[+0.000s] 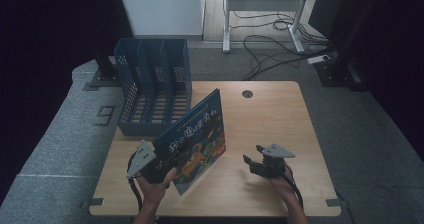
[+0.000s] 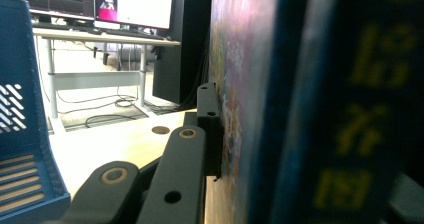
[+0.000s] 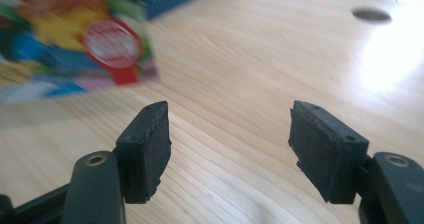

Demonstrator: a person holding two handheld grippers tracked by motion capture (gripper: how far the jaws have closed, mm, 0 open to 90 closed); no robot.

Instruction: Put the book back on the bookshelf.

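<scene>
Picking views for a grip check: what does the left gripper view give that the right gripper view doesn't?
Left gripper view: the left gripper shut on the book, one black pad flat against its cover, plus desks and monitors behind.
Right gripper view: the right gripper, jaws apart with nothing between them, above bare wood, and the red seal on the cover.
Both: the book, the wooden table, its round hole and the blue file rack.

Blue picture book [image 1: 195,141] with colourful cover, tilted up on edge, clamped in left gripper [image 1: 150,165], well apart from right gripper [image 1: 257,164].
</scene>
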